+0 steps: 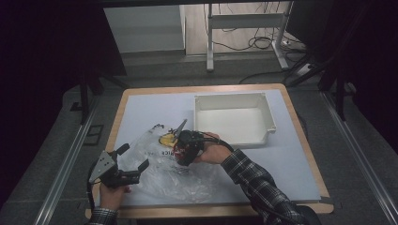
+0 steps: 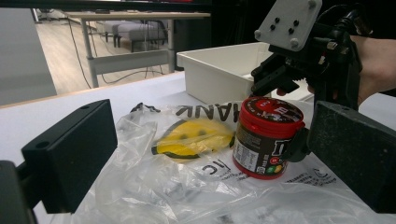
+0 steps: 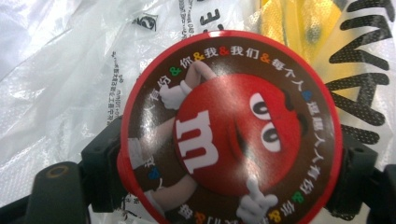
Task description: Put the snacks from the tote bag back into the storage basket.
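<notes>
A red candy jar [image 2: 264, 137] with a cartoon lid [image 3: 233, 140] stands upright on a crumpled clear plastic bag [image 1: 164, 176] printed with a yellow smiley [image 2: 194, 137]. My right gripper [image 1: 186, 146] comes down from above and is shut on the jar; its black jaws press on the sides just under the lid. My left gripper [image 1: 136, 156] is open, low over the bag's left edge, with its jaws pointing toward the jar and nothing between them. In the left gripper view the jar sits between and beyond the two jaws.
An empty white bin [image 1: 232, 97] stands on the table's back right, just behind the right hand. The bag covers the front middle of the pale tabletop [image 1: 291, 164]. Table legs and cables lie on the floor beyond the far edge.
</notes>
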{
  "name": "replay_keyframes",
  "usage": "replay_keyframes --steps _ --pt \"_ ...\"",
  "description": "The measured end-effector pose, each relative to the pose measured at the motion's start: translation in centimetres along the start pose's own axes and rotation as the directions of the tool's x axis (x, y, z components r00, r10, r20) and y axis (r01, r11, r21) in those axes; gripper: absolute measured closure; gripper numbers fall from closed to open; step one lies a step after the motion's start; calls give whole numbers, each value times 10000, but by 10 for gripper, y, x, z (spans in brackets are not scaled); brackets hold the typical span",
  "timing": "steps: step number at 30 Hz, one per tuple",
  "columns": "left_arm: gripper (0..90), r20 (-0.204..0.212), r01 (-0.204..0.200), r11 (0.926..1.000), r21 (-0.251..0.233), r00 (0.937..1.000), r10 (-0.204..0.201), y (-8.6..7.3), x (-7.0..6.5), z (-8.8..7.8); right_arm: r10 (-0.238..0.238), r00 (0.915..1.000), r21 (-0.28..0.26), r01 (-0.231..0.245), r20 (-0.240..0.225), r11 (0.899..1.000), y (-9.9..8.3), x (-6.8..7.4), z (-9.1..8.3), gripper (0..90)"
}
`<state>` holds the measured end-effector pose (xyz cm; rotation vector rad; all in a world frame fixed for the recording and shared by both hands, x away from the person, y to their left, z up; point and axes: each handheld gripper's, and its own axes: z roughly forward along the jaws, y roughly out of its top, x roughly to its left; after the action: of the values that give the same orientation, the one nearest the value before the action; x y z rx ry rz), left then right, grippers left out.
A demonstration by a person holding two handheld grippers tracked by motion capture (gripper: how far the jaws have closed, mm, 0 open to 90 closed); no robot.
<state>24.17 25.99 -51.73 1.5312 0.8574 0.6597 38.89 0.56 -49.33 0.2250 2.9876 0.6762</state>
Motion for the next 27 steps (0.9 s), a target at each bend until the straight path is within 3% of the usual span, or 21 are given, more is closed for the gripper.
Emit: replay_keyframes --steps 7,8,10,19,27 --pt "16 3 -4 10000 -2 10000 4 0 0 0 -62 9999 425 67 -104 9991 7 0 3 220" --pt "16 3 -5 10000 -2 10000 5 0 0 0 -53 9999 452 47 128 9990 8 0 4 246" --pt "16 4 0 10000 6 10000 0 0 0 0 11 10000 488 -15 69 9988 8 -1 4 250" --pt "16 6 -12 10000 18 10000 12 0 0 0 419 9990 541 -426 147 9976 9 1 2 255" --pt "16 -1 -18 10000 30 10000 18 0 0 0 364 9993 469 -367 67 9982 11 4 -6 255"
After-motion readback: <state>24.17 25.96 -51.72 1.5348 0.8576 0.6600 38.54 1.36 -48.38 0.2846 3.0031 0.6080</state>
